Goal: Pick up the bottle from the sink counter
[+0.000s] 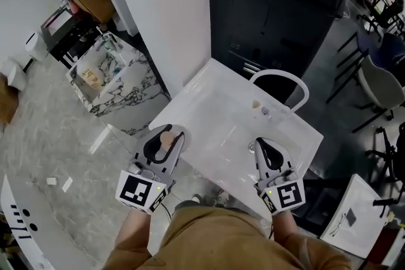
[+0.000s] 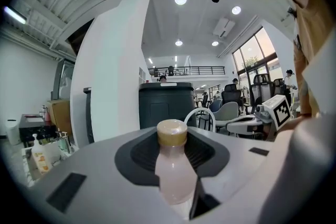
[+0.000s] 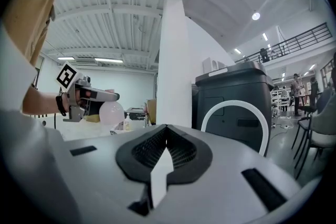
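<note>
A pale pink bottle with a tan cap stands between the jaws of my left gripper, which is shut on it. In the head view the left gripper holds the bottle at the near left corner of the white sink counter. My right gripper hovers over the counter's near right part. Its jaws are shut with nothing between them. From the right gripper view the left gripper with the bottle shows at the left.
A white arched faucet rises at the counter's far edge, with small items at its base. Behind it stand a tall black cabinet and a white pillar. A marble-patterned stand is at the left, chairs at the right.
</note>
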`<state>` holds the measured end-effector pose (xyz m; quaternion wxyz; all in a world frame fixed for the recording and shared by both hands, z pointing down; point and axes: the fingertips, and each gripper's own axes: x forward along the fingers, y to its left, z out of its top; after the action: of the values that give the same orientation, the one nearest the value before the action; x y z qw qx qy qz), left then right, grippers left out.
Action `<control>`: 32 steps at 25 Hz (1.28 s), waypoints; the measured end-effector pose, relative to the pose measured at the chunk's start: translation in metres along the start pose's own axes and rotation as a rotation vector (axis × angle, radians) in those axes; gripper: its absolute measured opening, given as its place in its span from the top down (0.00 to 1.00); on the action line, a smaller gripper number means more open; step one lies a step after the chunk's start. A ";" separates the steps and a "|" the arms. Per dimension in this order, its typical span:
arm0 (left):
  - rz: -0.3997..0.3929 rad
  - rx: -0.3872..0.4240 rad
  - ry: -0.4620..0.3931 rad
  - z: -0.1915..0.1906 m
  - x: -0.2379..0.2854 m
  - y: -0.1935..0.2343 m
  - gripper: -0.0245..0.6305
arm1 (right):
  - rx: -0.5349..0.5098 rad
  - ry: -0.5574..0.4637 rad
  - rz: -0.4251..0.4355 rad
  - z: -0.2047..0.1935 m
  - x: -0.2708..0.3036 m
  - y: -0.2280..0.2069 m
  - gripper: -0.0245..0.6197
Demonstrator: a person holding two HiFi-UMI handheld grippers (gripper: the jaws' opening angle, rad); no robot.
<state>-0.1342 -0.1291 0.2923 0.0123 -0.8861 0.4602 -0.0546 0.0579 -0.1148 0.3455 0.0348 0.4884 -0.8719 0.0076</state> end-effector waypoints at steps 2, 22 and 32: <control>0.008 -0.011 -0.010 0.006 -0.010 0.003 0.77 | -0.004 0.000 -0.010 0.002 -0.001 -0.002 0.96; 0.127 -0.015 -0.033 0.025 -0.091 0.030 0.77 | 0.019 -0.012 -0.059 0.018 -0.010 -0.015 0.95; 0.192 -0.038 -0.042 0.031 -0.120 0.044 0.77 | 0.023 -0.019 -0.094 0.024 -0.026 -0.018 0.95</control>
<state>-0.2351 -0.0570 0.2478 0.0105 -0.8390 0.5435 -0.0257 0.0852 -0.1034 0.3193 0.0213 0.5294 -0.8480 0.0111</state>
